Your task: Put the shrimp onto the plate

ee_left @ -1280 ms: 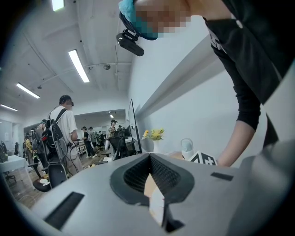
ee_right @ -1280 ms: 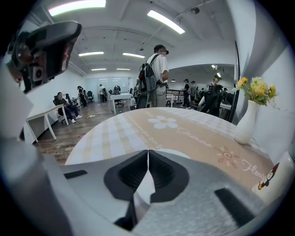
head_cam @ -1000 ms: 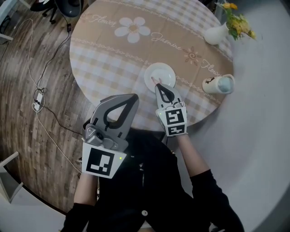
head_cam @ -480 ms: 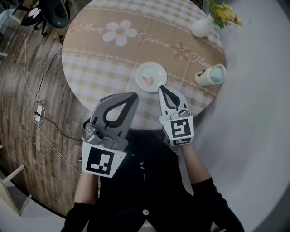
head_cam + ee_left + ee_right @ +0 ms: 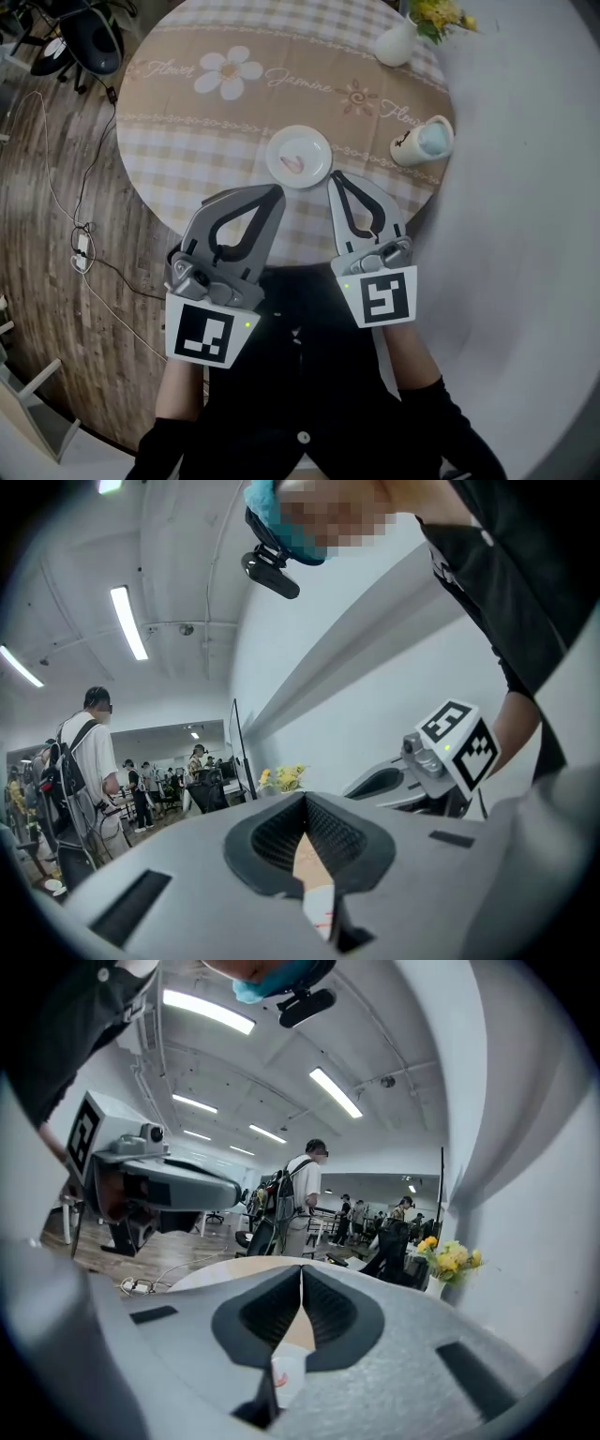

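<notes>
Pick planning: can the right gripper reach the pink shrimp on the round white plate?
Likely yes: right gripper, jaws shut, hangs just short of round white plate; nothing covers the pink shrimp.

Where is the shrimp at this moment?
Head view: the shrimp lies on the white plate, left of the cup, toward the near edge of the table.

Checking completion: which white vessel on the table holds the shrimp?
The flat plate, with the pink shrimp lying on it; not the tall cup or the flower vase.
</notes>
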Demonstrator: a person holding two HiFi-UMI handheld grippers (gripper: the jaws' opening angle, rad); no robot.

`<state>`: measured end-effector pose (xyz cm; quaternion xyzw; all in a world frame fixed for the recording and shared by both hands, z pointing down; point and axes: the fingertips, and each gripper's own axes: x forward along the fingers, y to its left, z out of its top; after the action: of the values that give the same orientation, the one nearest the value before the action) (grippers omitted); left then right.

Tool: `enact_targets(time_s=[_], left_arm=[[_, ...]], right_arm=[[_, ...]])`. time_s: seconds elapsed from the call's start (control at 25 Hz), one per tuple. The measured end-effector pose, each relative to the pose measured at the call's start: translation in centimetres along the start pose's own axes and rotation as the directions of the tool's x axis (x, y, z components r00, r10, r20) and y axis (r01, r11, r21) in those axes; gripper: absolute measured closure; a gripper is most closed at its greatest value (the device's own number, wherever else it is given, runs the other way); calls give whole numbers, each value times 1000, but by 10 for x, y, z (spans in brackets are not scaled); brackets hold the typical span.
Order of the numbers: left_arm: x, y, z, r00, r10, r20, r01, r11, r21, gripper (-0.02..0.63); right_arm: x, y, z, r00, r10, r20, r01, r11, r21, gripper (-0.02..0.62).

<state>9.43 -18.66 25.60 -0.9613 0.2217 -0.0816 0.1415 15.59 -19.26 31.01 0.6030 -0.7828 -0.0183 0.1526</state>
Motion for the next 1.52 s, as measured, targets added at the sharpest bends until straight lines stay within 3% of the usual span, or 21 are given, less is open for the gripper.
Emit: enact_targets(time_s=[0.64, 1.52], left_arm=[[-1, 9, 11, 1000, 14, 19, -14, 999, 30, 604], [-2, 9, 13, 999, 14, 30, -15, 999, 32, 604]], right_arm=[[-33, -27, 34, 993, -93, 66, 94, 996, -9, 592], [-34, -20, 38, 992, -93, 81, 96, 995, -22, 594]])
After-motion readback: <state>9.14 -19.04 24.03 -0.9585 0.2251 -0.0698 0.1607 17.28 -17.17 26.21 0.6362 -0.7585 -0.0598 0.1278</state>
